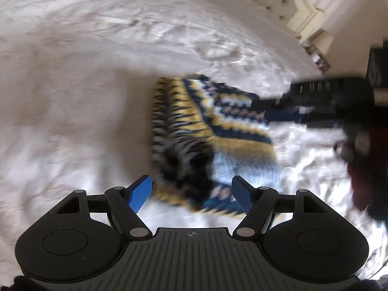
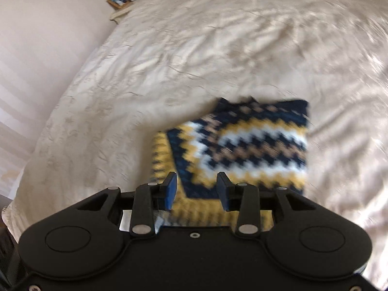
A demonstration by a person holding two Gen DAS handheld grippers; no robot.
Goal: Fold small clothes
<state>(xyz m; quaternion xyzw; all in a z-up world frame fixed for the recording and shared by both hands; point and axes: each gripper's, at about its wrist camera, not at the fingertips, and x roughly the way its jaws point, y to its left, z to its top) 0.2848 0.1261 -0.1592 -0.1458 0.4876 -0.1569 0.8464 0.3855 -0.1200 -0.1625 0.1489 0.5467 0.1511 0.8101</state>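
Knit (image 2: 242, 145) lies folded on bed (image 2: 194, 48). Left gripper (image 1: 191, 194) jaws wide, right gripper (image 2: 196, 190) jaws narrower, both empty. A careless regrasp could snag one layer and undo the fold.

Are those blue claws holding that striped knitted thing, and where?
Neither seems to. The left gripper and right gripper both stand open over the knitted garment, nothing pinched, though the pictures are blurred.

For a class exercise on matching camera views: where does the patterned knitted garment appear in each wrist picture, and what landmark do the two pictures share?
Left wrist view: the knitted garment lies at centre, just ahead of the open left gripper.
Right wrist view: it sits right of centre, low, ahead of the open right gripper.
Shared landmark: the cream bedspread under it in both.
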